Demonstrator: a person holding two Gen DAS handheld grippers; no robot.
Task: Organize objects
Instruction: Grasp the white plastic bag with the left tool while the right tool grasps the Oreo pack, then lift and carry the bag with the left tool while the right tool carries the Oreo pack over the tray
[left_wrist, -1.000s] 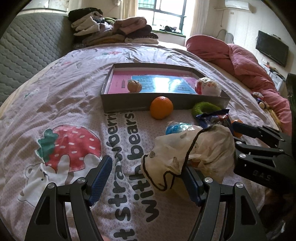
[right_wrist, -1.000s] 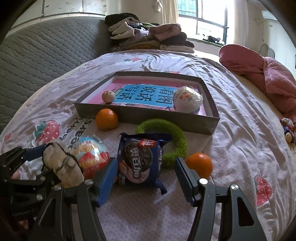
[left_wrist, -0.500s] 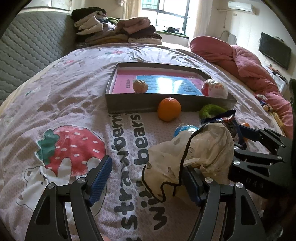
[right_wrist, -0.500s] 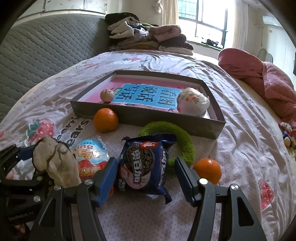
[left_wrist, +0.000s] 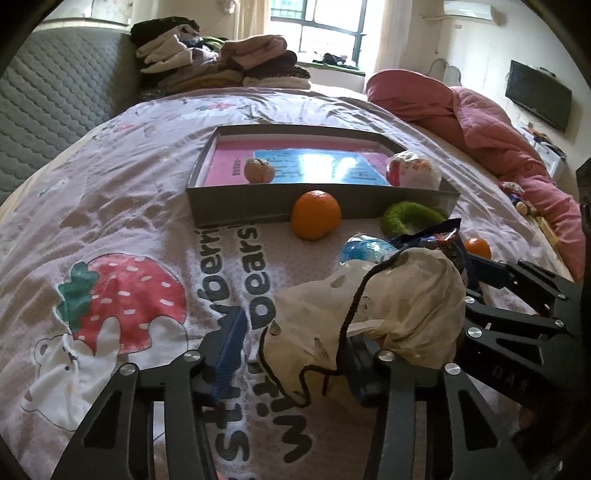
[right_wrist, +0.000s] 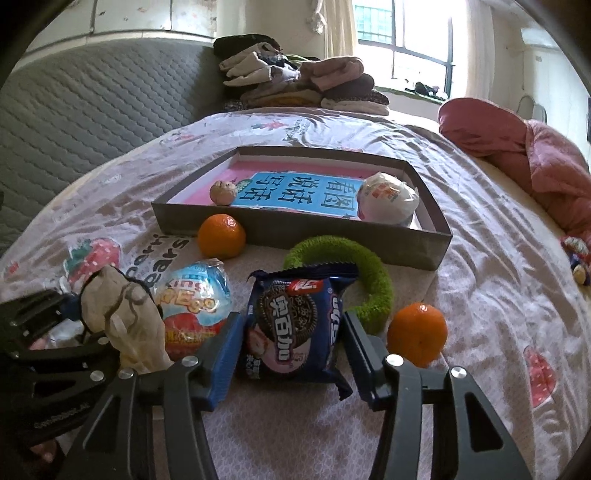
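while both claws (left_wrist: 295, 354) (right_wrist: 288, 354) gape wide, the box (right_wrist: 295, 230) holds two things — walnut (right_wrist: 222, 192), wrapped egg (right_wrist: 388, 199).

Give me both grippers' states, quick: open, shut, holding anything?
Left gripper: open, gripping nothing; a crumpled plastic bag drapes over its right finger.
Right gripper: open, fingers either side of the Oreo packet, not clamped.

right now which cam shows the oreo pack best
The right wrist view. There the blue cookie pack lies face up, fully visible between the open fingers of the right gripper. In the left wrist view only the pack's crinkled top edge shows, behind the plastic bag draped on the left gripper.
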